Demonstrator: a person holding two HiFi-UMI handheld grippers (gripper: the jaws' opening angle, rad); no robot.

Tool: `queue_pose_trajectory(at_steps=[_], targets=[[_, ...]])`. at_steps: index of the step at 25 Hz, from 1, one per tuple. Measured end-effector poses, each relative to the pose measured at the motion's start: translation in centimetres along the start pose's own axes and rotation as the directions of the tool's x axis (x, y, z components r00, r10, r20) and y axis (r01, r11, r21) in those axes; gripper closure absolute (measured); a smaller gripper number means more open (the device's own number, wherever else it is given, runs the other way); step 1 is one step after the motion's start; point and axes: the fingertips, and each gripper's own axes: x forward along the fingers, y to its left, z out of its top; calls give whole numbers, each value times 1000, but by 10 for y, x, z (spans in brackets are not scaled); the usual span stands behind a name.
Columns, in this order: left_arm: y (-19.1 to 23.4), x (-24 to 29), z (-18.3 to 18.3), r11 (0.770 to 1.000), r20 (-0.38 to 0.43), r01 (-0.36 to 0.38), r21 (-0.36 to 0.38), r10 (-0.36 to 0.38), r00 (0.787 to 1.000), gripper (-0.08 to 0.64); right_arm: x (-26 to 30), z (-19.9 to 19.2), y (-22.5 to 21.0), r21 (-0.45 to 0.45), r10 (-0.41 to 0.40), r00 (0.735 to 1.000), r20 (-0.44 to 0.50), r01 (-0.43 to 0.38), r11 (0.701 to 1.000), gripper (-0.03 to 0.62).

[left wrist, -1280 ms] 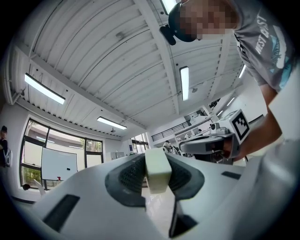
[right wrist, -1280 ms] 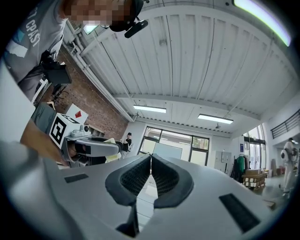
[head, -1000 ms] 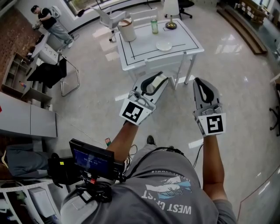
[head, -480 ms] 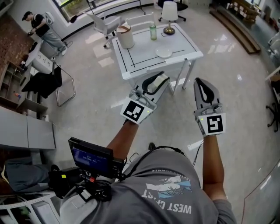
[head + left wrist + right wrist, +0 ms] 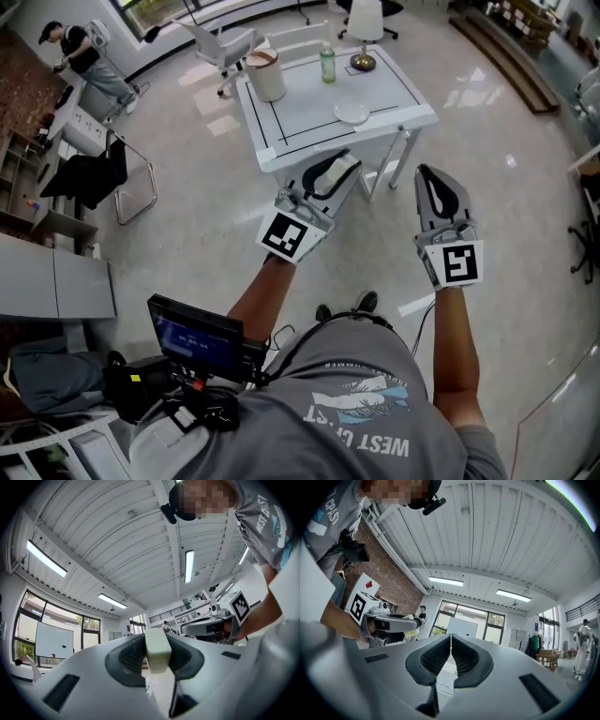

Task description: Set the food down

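Observation:
My left gripper (image 5: 339, 169) is shut on a pale cream block of food (image 5: 346, 172), held out in front of the person above the floor. In the left gripper view the block (image 5: 156, 649) sits pinched between the two dark pads (image 5: 126, 656), upright and sticking out above them. My right gripper (image 5: 435, 180) is held level beside it, shut and empty; its pads (image 5: 437, 656) meet with nothing between them. The white table (image 5: 309, 105) with black lines stands just ahead of both grippers, with a small white plate (image 5: 352, 112) near its front right.
On the table stand a cream canister (image 5: 267, 75), a green bottle (image 5: 327, 66) and a lamp (image 5: 365, 26). A chair with a dark jacket (image 5: 98, 169) is to the left, an office chair (image 5: 225, 42) behind the table, and a person (image 5: 75, 47) far left.
The person has stepped forward, so the table has drifted slightly in the head view and a second foot shows. Both grippers keep the same pose and grip.

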Motion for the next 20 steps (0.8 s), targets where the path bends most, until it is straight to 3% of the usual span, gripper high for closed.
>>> queue_pose_trajectory(at_steps=[20], targets=[[24,80,-46,993,-87,-106,51,110,990,454,53,-51,-86,77,106,993,44,-110,991,584]])
